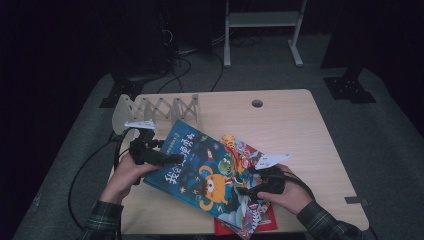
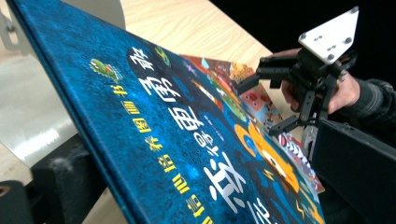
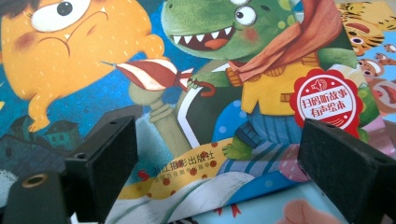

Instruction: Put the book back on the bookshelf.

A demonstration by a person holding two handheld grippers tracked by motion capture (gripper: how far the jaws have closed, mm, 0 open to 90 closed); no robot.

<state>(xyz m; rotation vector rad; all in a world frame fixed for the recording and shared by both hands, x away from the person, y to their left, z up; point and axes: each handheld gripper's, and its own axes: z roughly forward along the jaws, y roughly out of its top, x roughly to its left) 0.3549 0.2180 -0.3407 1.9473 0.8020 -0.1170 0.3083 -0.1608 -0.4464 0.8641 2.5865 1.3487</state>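
A blue picture book (image 1: 197,165) with an orange monster and a green crocodile on its cover lies slanted on the wooden table (image 1: 290,125). It rests on top of a colourful second book (image 1: 243,150) and a red one (image 1: 270,223). My left gripper (image 1: 172,159) is at the blue book's left edge. In the left gripper view the tilted cover (image 2: 187,130) runs between that gripper's (image 2: 203,140) wide-apart jaws. My right gripper (image 1: 246,190) hovers open just over the cover's lower right part (image 3: 93,93), its jaws (image 3: 215,140) apart. The same right gripper (image 2: 259,105) shows open in the left gripper view.
A white zigzag folding rack (image 1: 155,107) stands at the table's back left, close behind the blue book. A round cable hole (image 1: 257,103) sits near the far edge. Bare tabletop lies to the right and back. A white frame (image 1: 262,30) stands on the floor beyond.
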